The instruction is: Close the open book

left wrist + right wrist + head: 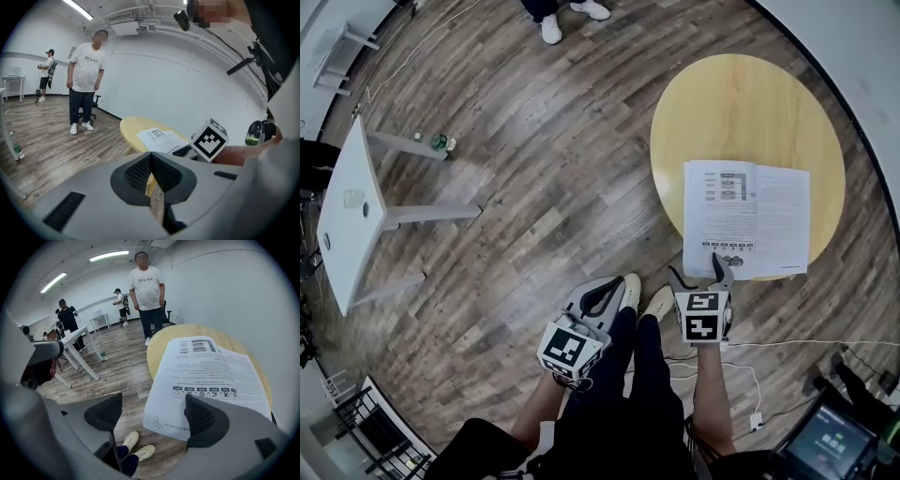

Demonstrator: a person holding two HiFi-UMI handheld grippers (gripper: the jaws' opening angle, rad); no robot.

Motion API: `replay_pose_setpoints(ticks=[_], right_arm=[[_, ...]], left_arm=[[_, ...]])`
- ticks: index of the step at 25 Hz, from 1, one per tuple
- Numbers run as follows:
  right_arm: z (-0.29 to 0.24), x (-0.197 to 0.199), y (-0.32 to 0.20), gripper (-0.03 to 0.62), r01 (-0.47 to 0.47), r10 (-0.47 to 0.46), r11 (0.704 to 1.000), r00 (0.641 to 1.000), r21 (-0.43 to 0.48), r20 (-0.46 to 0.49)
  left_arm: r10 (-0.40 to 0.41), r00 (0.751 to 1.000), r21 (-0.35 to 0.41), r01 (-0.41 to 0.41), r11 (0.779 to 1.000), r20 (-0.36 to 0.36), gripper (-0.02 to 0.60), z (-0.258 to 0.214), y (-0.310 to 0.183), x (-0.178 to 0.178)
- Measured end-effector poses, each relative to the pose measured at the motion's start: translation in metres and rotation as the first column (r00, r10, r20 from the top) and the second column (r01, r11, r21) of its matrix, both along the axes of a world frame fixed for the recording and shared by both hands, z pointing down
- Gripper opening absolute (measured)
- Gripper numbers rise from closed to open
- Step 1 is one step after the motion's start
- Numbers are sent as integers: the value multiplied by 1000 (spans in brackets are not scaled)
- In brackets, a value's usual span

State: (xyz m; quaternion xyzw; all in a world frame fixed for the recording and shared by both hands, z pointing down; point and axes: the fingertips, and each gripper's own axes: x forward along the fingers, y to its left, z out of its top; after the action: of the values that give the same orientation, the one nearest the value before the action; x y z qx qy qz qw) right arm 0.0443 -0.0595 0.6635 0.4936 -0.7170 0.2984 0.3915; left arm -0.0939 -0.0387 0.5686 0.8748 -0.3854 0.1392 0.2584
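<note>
The jaws of my right gripper [152,404] stood wide apart with nothing clamped between them. Past the gap lay the near left corner of the open book [211,371]. My right jaw overlapped the bottom edge of the page in the right gripper view, though I could not tell whether it touched the paper. The jaws of my left gripper [151,161] were pressed together on nothing. That gripper hung lower down by my legs, to the left of the right one and well apart from the book.

The book lay flat, pages up, on the near side of the round yellow desk [741,103], with its near left corner sticking out past the rim over the wood floor [534,187]. My pale shoes [645,300] showed below that corner. Beyond the desk stood a person in a white T-shirt [147,287].
</note>
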Motion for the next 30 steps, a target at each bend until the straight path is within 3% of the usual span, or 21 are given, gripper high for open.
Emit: replay_pose_setpoints(ticks=[9, 15, 23, 25, 27, 30], right_arm=[[17, 7, -7, 400, -23, 20, 998, 998, -64, -52], [25, 7, -8, 400, 5, -11, 1000, 979, -30, -202], [22, 8, -7, 399, -21, 14, 999, 981, -35, -195], [20, 13, -8, 323, -25, 19, 999, 975, -25, -222], [16, 15, -8, 304, -17, 11, 1000, 967, -22, -255], [10, 19, -6, 221, -11, 7, 1000, 954, -11, -299]], left_arm=[[-17, 1000, -38, 17, 999, -5, -2, 14, -2, -12], [-23, 1000, -58, 22, 998, -13, -2, 26, -4, -12], [-44, 999, -66, 43, 997, -14, -2, 25, -5, -20], [-46, 999, -60, 45, 997, -18, -2, 22, -7, -19], [-45, 999, -54, 44, 998, -21, -2, 17, -8, -18], [-44, 999, -51, 43, 998, -21, -2, 11, -7, -17]])
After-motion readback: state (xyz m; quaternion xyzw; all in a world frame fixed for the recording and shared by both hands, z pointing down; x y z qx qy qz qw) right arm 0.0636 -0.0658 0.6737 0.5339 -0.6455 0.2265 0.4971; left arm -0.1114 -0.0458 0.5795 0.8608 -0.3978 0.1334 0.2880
